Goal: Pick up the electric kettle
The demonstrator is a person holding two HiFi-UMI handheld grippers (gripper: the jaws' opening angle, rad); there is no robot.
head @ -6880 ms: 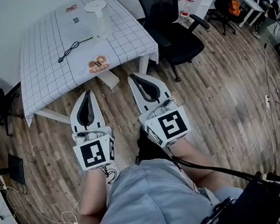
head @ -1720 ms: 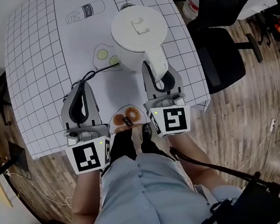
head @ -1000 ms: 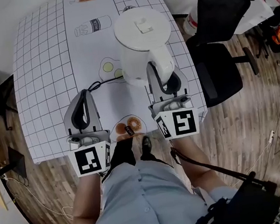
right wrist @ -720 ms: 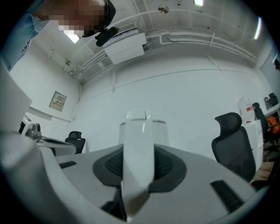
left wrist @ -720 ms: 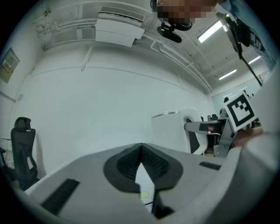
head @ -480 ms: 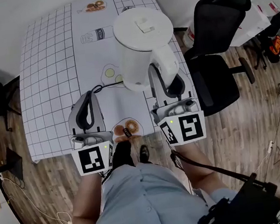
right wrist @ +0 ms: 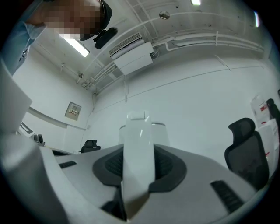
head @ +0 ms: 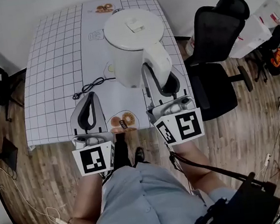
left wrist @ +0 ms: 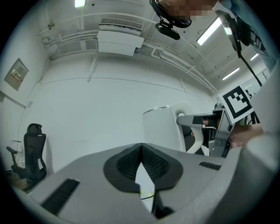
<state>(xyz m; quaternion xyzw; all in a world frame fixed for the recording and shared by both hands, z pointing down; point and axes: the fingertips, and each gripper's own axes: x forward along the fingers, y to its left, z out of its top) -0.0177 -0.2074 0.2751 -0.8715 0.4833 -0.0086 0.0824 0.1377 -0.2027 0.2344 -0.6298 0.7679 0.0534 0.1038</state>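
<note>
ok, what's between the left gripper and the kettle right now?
Only the black cord, lying on the tablecloth between left gripper and kettle; the head view shows it.

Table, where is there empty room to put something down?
The checked left side of the table, left of the black cord, is bare. The near edge is crowded: the left gripper, and the right gripper holding the kettle.

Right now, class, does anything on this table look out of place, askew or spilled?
Nothing is spilled or damaged. The kettle hangs by its handle in the right gripper, lid shut. The only stray thing is a black cable lying loose on the table near the shut left gripper.
</note>
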